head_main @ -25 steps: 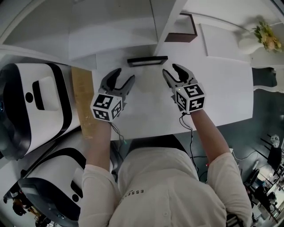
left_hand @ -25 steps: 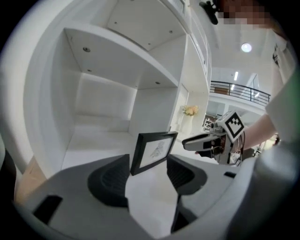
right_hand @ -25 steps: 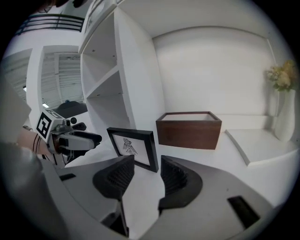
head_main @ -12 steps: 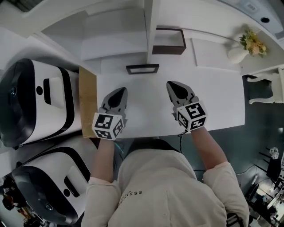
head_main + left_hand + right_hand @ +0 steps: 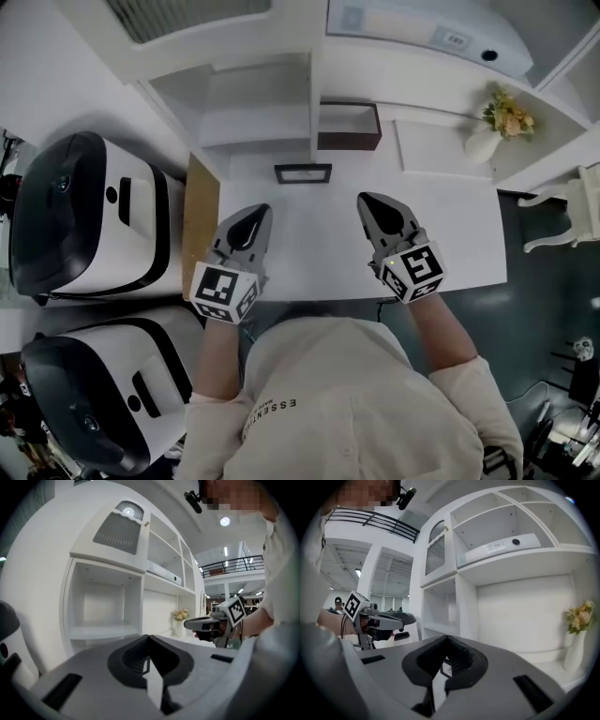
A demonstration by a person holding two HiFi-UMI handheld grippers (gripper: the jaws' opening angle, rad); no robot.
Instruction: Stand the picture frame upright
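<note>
Room: a white shelf unit (image 5: pixel 253 103) with open compartments backs a white surface (image 5: pixel 450 225). It looks like a display corner, so things sit towards the back and the front is left free for working.
Machines: two large white-and-black domed machines (image 5: pixel 84 216) stand to the left, beside the surface and off the working area.
Board: a wooden board (image 5: pixel 199 225) lies along the left edge of the surface, just beside the left hand-held gripper.
Arms: both forearms reach forward side by side from the body, wrists about level. I judge this a resting pose rather than a reach.
Left hand-held gripper (image 5: pixel 253 217): jaws pressed together with nothing between them. It points roughly level towards the shelves and is held above the surface.
Right hand-held gripper (image 5: pixel 375 208): also closed on nothing, mirroring the left, and raised clear of the surface.
Box: a dark brown box (image 5: pixel 349 127) sits in a lower compartment, just behind the frame.
Picture frame (image 5: pixel 303 173): at the back of the surface in front of the shelf divider, between the lines of the two grippers and well apart from both. It appears to stand upright facing the person, so I judge the task done.
Vase: a white vase (image 5: pixel 483 142) with yellow flowers stands at the right rear as decoration.
</note>
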